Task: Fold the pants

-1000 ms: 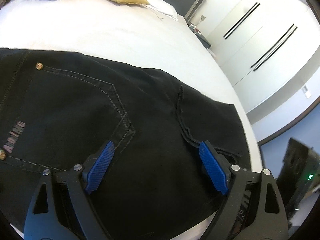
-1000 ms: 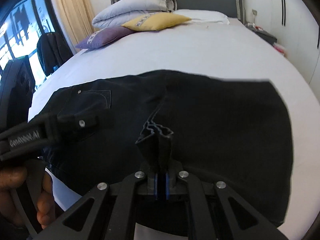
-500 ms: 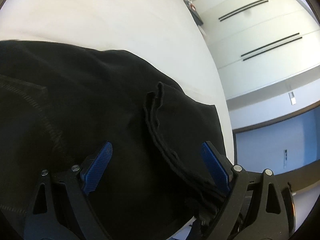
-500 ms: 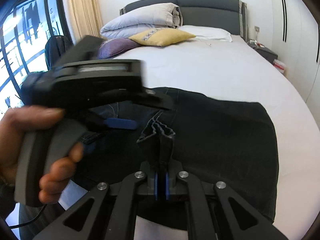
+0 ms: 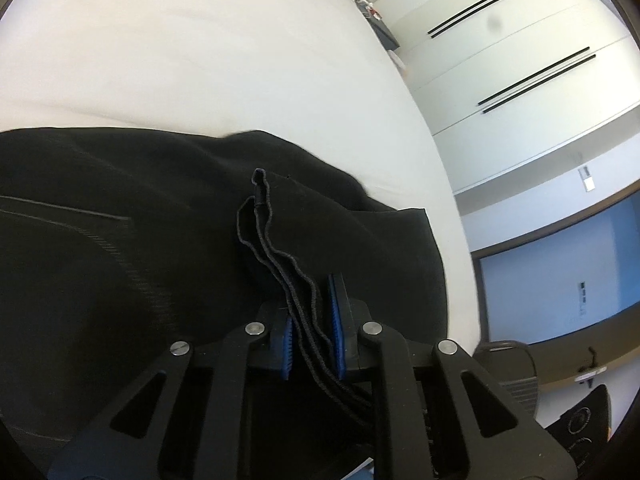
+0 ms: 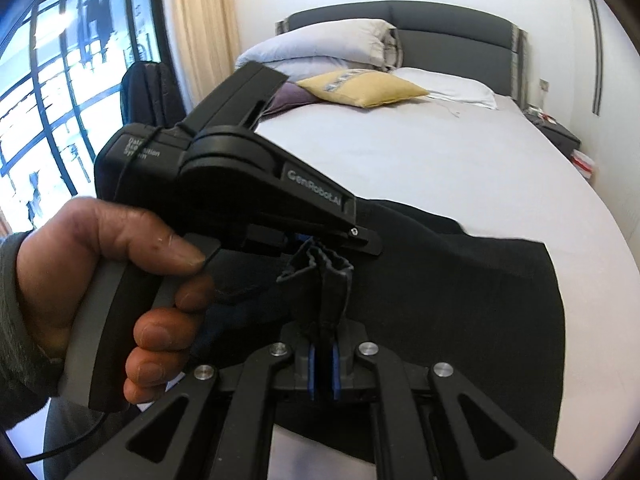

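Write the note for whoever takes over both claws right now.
Left claw: closing on the bunched hem edges of the black pants; the cloth runs between its blue pads.
Right claw: shut on a pinched fold of the same pants, just beside the left claw.
The pants lie spread across the white bed near its foot.
Done: both claws at the hem edge, close together.
Left: lift the edge, carry it over to fold, let go, smooth.

Pants [image 6: 460, 300] on bed [image 6: 440, 160] (near edge); pillows [image 6: 360, 88] behind, at headboard [image 6: 448, 20].
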Tool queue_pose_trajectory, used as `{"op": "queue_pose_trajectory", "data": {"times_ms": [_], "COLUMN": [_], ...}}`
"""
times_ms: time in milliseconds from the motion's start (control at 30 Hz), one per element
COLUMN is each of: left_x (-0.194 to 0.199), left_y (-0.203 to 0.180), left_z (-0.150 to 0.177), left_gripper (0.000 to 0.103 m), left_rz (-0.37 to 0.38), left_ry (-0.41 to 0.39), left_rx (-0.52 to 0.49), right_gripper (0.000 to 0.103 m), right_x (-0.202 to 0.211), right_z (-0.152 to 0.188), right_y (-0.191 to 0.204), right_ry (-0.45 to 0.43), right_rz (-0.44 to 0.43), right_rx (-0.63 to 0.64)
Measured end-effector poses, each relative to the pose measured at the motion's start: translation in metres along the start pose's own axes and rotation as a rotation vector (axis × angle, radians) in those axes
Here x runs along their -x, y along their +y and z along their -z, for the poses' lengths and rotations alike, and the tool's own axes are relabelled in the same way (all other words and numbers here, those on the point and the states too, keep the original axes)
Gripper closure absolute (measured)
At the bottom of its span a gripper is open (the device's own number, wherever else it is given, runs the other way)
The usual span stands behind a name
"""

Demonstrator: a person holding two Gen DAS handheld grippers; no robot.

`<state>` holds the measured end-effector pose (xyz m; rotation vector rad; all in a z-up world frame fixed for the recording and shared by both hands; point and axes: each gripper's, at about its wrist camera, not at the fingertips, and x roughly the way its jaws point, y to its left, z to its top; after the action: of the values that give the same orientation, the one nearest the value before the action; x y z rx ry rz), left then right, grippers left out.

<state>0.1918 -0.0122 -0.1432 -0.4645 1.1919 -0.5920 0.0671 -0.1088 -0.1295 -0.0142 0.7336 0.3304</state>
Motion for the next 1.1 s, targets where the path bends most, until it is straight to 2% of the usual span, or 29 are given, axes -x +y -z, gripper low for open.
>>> {"op": "queue_pose_trajectory", "data": {"times_ms": [167, 267, 300, 333, 367, 400, 500, 600, 700, 767, 867, 900, 967, 1067, 1100], "left_x": [-0.016, -0.020, -0.019, -0.015, -0.009, -0.002, 0.024, 0.039, 0.019, -0.011, -0.061, -0.071, -0.078, -0.076, -0.074], "left_y": [0.034, 0.043, 0.041, 0.039, 0.037, 0.033, 0.022, -0.001, -0.041, -0.059, -0.063, -0.061, -0.056, -0.049, -0.050], "left_z": [0.009, 0.014, 0.015, 0.015, 0.015, 0.015, 0.015, 0.017, 0.024, 0.034, 0.051, 0.058, 0.069, 0.075, 0.076], "left_gripper": [0.089, 0.089, 0.089, 0.089, 0.087, 0.087, 0.087, 0.087, 0.087, 0.087, 0.087, 0.087, 0.087, 0.087, 0.087], "left_rz": [-0.071, -0.048, -0.055, -0.072, -0.105, -0.132, -0.259, -0.208, -0.132, -0.105, -0.100, -0.112, -0.088, -0.042, -0.041], "left_ry": [0.022, 0.008, 0.010, 0.010, 0.000, -0.018, -0.100, -0.169, -0.153, -0.115, -0.011, 0.004, -0.033, -0.058, -0.060], "left_rx": [0.030, 0.038, 0.033, 0.022, 0.005, -0.014, -0.050, -0.069, -0.150, -0.190, -0.165, -0.171, -0.188, -0.149, -0.152], "right_gripper": [0.093, 0.080, 0.077, 0.073, 0.061, 0.056, 0.056, 0.054, 0.054, 0.054, 0.052, 0.052, 0.052, 0.073, 0.073], "right_x": [-0.031, -0.058, -0.056, -0.050, -0.044, -0.034, 0.000, 0.027, 0.025, 0.002, -0.044, -0.058, -0.093, -0.113, -0.112], "right_z": [0.006, 0.019, 0.020, 0.019, 0.018, 0.016, 0.013, -0.001, -0.015, -0.021, -0.024, -0.024, -0.018, -0.006, -0.006], "right_y": [0.020, 0.031, 0.031, 0.027, 0.023, 0.016, -0.014, -0.071, -0.135, -0.180, -0.213, -0.220, -0.241, -0.274, -0.280], "right_ry": [0.067, 0.180, 0.177, 0.172, 0.176, 0.182, 0.167, 0.082, 0.019, 0.049, 0.115, 0.136, 0.188, 0.169, 0.149], "right_rz": [-0.019, -0.021, -0.022, -0.053, -0.088, -0.136, -0.256, -0.300, -0.319, -0.374, -0.534, -0.508, -0.477, -0.449, -0.431], "right_rx": [0.036, 0.072, 0.070, 0.052, 0.031, -0.005, -0.105, -0.261, -0.440, -0.573, -0.692, -0.708, -0.725, -0.820, -0.844]}}
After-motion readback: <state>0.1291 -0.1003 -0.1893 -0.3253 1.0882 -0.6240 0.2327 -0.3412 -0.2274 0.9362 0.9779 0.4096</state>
